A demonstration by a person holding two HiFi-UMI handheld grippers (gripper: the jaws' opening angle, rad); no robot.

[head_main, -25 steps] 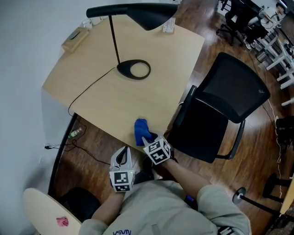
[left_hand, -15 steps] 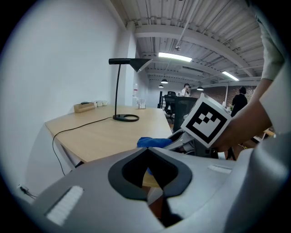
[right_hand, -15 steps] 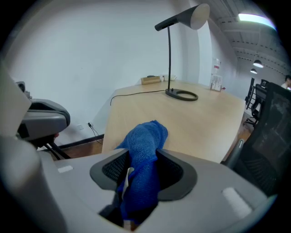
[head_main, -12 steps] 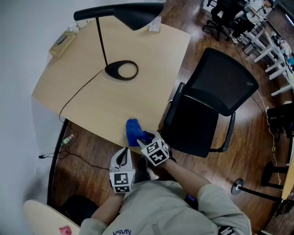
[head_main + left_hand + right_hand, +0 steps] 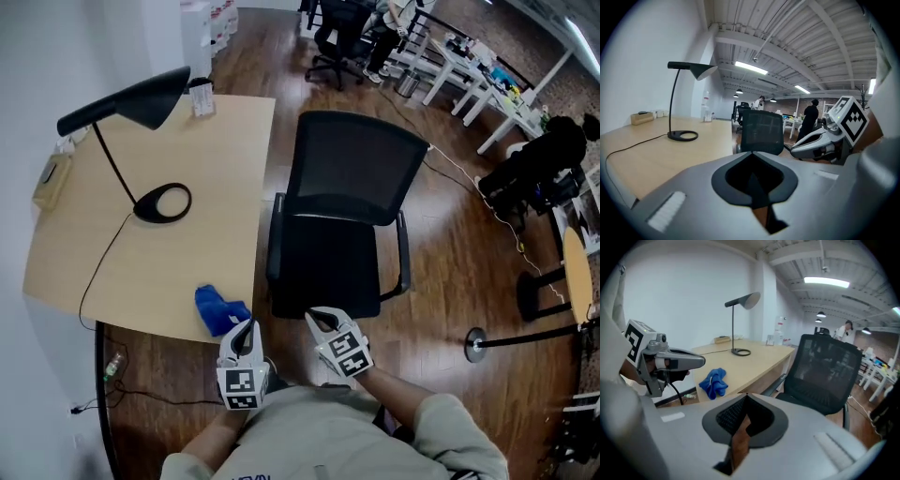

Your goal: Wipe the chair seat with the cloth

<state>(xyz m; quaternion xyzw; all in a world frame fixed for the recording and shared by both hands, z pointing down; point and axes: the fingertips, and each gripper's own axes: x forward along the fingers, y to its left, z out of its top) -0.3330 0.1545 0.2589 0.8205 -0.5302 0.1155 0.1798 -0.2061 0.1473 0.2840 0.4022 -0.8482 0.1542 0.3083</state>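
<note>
Pale wood is stretching across the desk at the person's left, and it is carrying everything that is not yet in use. Beside its right edge the black chair is standing square to the person, its backrest on the far side, so the dark seat is lying open and within easy reach; nothing is resting on it, and wiping is judged not yet under way. A black lamp is leaning over the far part of the desk, well apart from the work.

Close to the person's body, the right gripper is pointing at the near edge of the seat. Its jaws have just been closing and are now pressed together with nothing between them, so it is carrying no cloth towards the chair. The left gripper is aiming past the desk's near corner, its jaws likewise clenched and empty.

Smallest of all, the blue cloth is lying crumpled on the near edge of the desk, just beside the left gripper's tip and not touching it, well apart from the seat. Neither gripper is holding it, so picking it up seems the step in hand.
</note>
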